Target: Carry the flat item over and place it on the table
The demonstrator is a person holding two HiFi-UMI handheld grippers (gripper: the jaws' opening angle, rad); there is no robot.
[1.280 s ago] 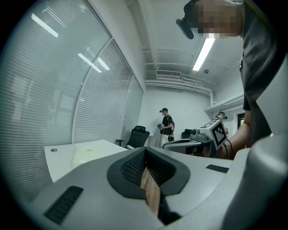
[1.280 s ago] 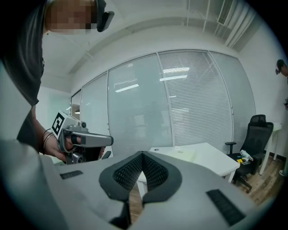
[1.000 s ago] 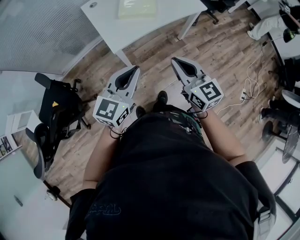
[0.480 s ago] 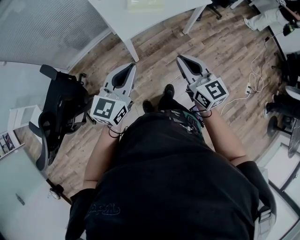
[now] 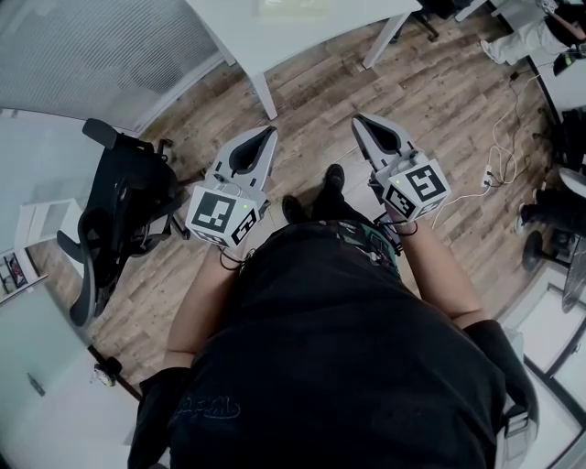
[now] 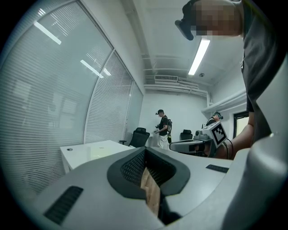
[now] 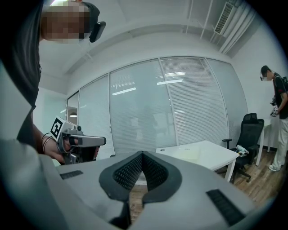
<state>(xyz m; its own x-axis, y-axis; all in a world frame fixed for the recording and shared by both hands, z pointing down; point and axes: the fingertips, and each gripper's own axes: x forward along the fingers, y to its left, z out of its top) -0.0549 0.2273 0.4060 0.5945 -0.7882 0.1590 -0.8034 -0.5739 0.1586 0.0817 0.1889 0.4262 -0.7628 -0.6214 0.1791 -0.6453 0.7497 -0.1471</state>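
Note:
A white table (image 5: 302, 27) stands ahead of me at the top of the head view. A pale yellowish flat item (image 5: 291, 7) lies on it and is cut by the frame edge. The right gripper view shows the same table (image 7: 211, 158) with the pale sheet (image 7: 188, 153) on top. My left gripper (image 5: 268, 134) and right gripper (image 5: 358, 120) are held side by side over the wooden floor, short of the table. Both are shut with nothing between the jaws. The left gripper (image 6: 145, 149) and right gripper (image 7: 142, 154) each show their tips meeting.
A black office chair (image 5: 119, 211) stands close on my left by the glass wall with blinds. Cables and a power strip (image 5: 485, 179) lie on the floor to the right. Another chair (image 7: 249, 130) and a standing person (image 7: 279, 103) are beyond the table.
In the head view the table and the flat item have slid toward the top edge, and the chair has shifted a little right. Both grippers have stayed shut, side by side.

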